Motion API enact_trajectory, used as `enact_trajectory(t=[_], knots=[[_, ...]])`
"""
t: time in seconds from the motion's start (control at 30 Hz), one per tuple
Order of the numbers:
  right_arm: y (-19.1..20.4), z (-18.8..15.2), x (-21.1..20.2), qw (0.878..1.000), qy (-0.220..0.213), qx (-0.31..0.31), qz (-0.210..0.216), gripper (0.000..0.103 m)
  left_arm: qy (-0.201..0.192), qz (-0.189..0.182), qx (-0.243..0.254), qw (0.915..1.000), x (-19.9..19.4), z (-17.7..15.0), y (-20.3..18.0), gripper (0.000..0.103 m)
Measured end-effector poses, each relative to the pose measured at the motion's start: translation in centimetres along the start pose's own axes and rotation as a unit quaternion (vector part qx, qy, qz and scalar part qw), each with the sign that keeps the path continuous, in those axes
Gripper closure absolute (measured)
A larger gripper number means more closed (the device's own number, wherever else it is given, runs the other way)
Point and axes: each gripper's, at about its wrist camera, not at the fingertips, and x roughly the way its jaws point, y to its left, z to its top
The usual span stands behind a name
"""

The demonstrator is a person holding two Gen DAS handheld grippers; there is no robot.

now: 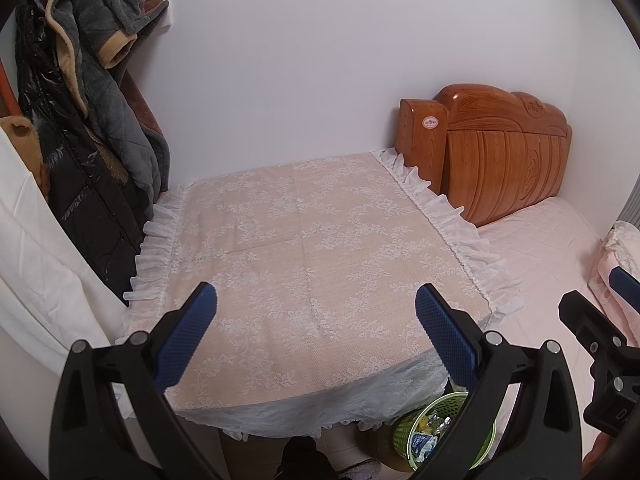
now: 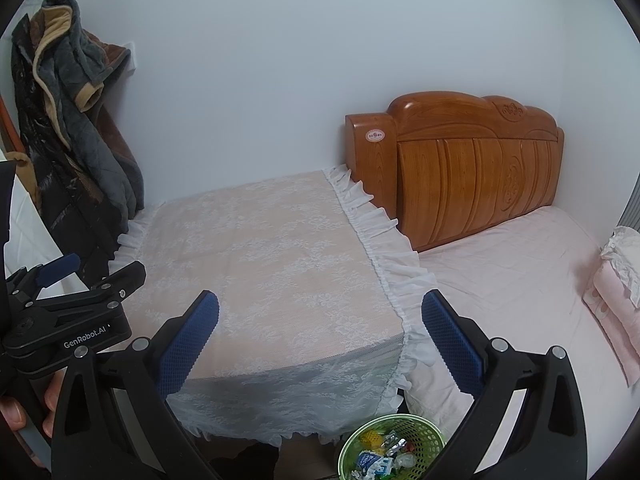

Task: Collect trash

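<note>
A green mesh waste basket (image 2: 390, 446) stands on the floor below the table's front right corner, holding several wrappers and scraps of trash (image 2: 380, 458). It also shows in the left wrist view (image 1: 444, 432), partly behind my finger. My left gripper (image 1: 316, 308) is open and empty, held above the lace-covered table (image 1: 304, 240). My right gripper (image 2: 320, 314) is open and empty, over the table's right edge. The left gripper shows from the side in the right wrist view (image 2: 80, 280). The right gripper's body shows at the left wrist view's right edge (image 1: 600, 320).
A lace cloth with a white frill covers the table (image 2: 260, 248). Coats (image 1: 80, 100) hang on the wall at the left. A wooden headboard (image 2: 472, 168) and a bed with a pink sheet (image 2: 520, 280) and pillow (image 2: 616, 300) lie to the right.
</note>
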Motion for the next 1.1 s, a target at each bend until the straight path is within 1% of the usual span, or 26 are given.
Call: enact_trajectory(t=[0.97, 1.1], knots=[[-0.28, -0.15, 0.12, 1.000, 0.001, 0.002, -0.001, 0.002, -0.006, 0.001, 0.001, 1.0000, -0.17, -0.06, -0.05, 0.008], [-0.25, -0.13, 0.14, 1.000, 0.001, 0.002, -0.001, 0.002, 0.005, -0.005, -0.008, 0.9999, 0.05, -0.03, 0.14, 0.008]])
